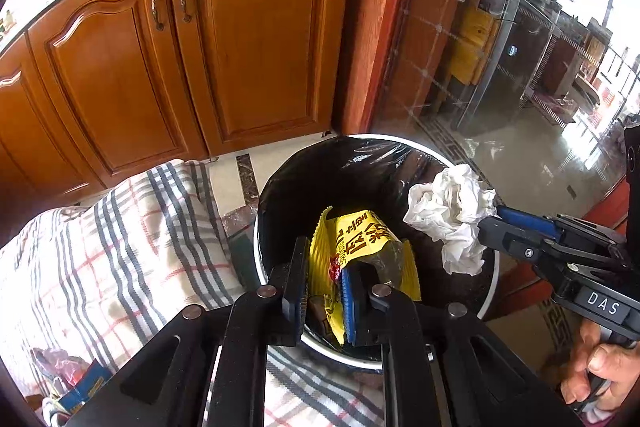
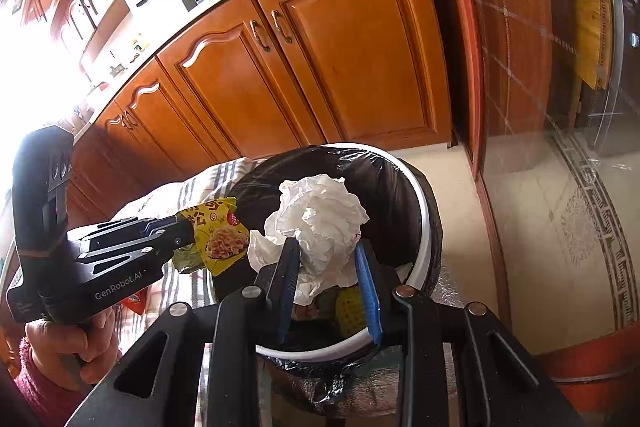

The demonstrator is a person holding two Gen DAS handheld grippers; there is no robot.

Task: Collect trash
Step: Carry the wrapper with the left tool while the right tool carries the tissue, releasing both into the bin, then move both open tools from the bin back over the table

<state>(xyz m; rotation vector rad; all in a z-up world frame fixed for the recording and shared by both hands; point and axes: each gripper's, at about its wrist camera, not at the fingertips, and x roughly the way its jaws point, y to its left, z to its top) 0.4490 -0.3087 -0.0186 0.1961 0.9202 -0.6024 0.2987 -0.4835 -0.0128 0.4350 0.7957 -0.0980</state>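
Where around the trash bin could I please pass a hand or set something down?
Bare floor tile lies between the bin and the glass door, and a narrow strip runs before the cabinets. Crowded: the bin's mouth, where the left gripper holds a yellow wrapper and the right gripper holds crumpled tissue; a plaid cloth adjoins it.

Bin mouth: the black-lined trash bin (image 1: 360, 163), centre of the left wrist view, has open room at its far side.
Over the bin: a yellow wrapper (image 1: 360, 235) and a crumpled tissue (image 2: 320, 215) fill the near half.
Left: plaid cloth (image 1: 120, 247) touches the rim.
Behind: cabinet doors (image 1: 248, 43) block the top.
Right: bare floor (image 2: 520, 227), then a glass door (image 1: 500, 47).
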